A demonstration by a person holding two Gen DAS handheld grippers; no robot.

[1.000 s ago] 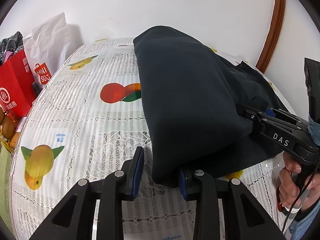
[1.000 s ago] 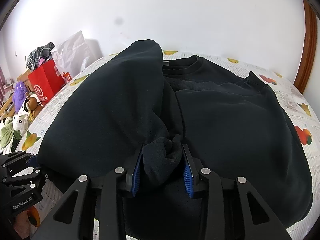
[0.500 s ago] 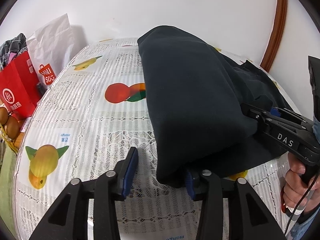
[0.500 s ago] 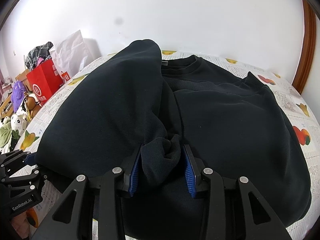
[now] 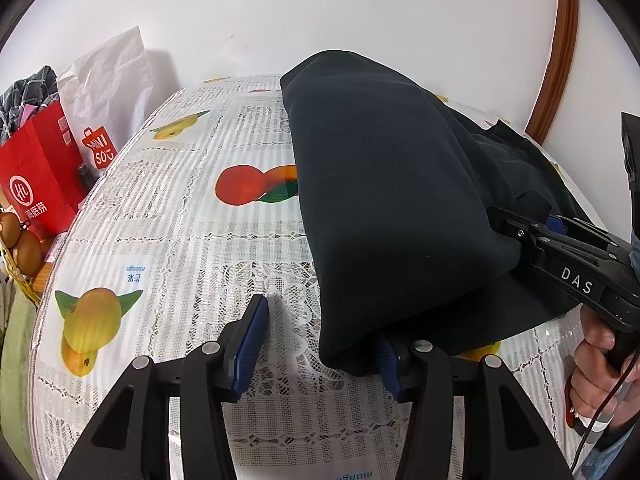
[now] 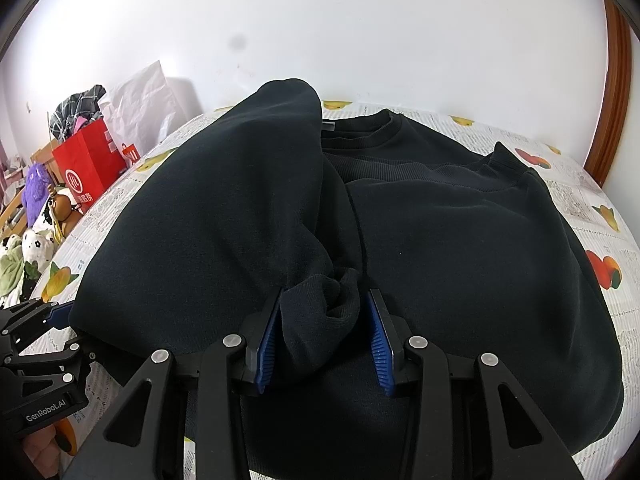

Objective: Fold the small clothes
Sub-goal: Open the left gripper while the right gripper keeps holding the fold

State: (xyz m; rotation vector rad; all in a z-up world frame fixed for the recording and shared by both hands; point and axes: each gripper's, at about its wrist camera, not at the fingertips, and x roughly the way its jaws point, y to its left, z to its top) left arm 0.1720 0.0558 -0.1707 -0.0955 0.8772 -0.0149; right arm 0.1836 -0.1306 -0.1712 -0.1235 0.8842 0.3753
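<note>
Since a second ago the left gripper (image 5: 318, 348) has let go of the sweatshirt's folded corner: its jaws are opening, the left pad bare over the cloth-covered counter (image 5: 168, 248), the right pad tucked under the fabric edge. The one black sweatshirt (image 6: 440, 232) lies across the counter's fruit-printed lace tablecloth, its left side folded over the body. The right gripper (image 6: 324, 336) has its jaws pinching a bunched cuff of that sweatshirt, and a hand (image 5: 600, 376) holds its handle. Beyond the counter's far left edge stand two bags, one white paper bag (image 5: 108, 92) and one red paper bag (image 5: 38, 176), with several plush toys (image 6: 32, 208) beside them.
</note>
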